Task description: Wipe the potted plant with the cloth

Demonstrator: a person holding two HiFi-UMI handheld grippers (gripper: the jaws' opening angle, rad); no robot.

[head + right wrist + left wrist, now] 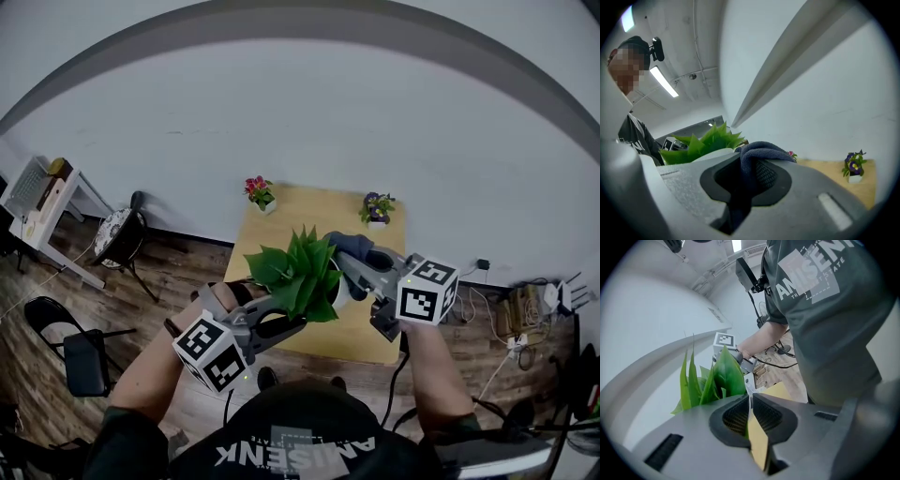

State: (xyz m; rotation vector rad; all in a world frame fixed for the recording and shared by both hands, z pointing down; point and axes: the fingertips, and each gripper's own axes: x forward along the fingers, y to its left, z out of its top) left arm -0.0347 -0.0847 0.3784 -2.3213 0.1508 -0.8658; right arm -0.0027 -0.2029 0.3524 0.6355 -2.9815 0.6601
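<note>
1. White wall straight ahead of me.
2. Wood-plank floor; light wood counter pushed against the wall.
3. My left: white side table, black chair.
4. My right: cables on the floor.
5. Ceiling strip light is on.

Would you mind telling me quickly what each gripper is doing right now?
Left gripper: closed on a thin green plant leaf, seen edge-on.
Right gripper: closed on the dark blue fabric cloth.

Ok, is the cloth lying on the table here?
No, the dark blue cloth is clamped in the right gripper, held up beside the potted plant.
</note>
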